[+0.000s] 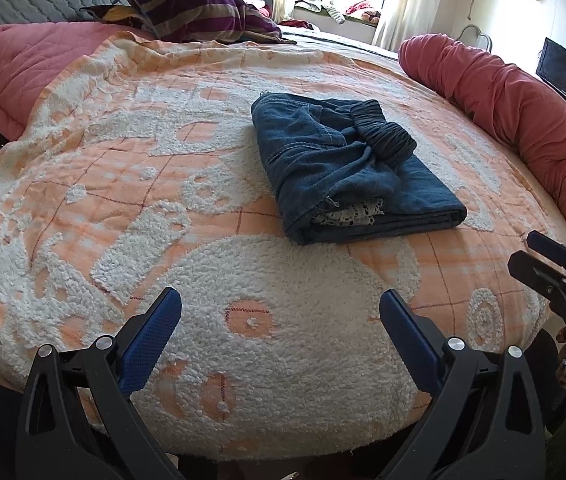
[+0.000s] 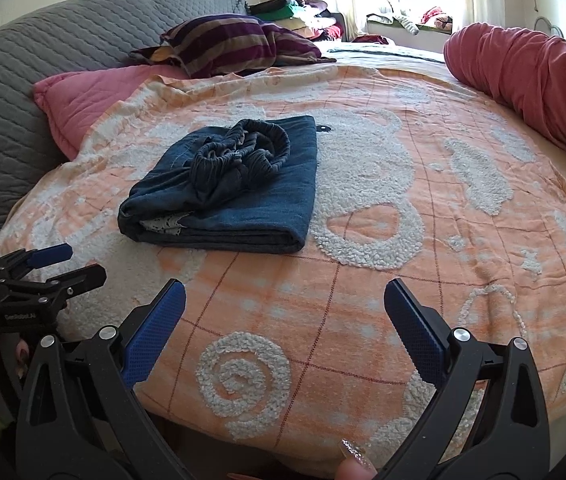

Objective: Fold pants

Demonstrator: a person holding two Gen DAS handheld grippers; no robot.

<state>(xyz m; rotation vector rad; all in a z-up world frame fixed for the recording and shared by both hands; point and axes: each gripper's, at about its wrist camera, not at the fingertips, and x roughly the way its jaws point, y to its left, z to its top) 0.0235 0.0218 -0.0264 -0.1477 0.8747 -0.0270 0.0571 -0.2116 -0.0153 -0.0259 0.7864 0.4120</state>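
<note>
Dark blue denim pants (image 1: 347, 164) lie folded into a compact rectangle on the orange and white bedspread (image 1: 131, 200), with the ribbed elastic waistband bunched on top. They also show in the right wrist view (image 2: 231, 188). My left gripper (image 1: 281, 304) is open and empty, held above the near edge of the bed, well short of the pants. My right gripper (image 2: 285, 294) is open and empty, also near the bed's front edge. Each gripper appears at the side of the other's view: the right one (image 1: 551, 260) and the left one (image 2: 65, 264).
A rolled red quilt (image 1: 515, 120) lies along the bed's right side. A pink pillow (image 1: 23, 68) and a purple striped pillow (image 1: 199, 12) sit at the back left, against a grey quilted headboard (image 2: 43, 60). A window with piled clothes (image 1: 347, 8) is beyond the bed.
</note>
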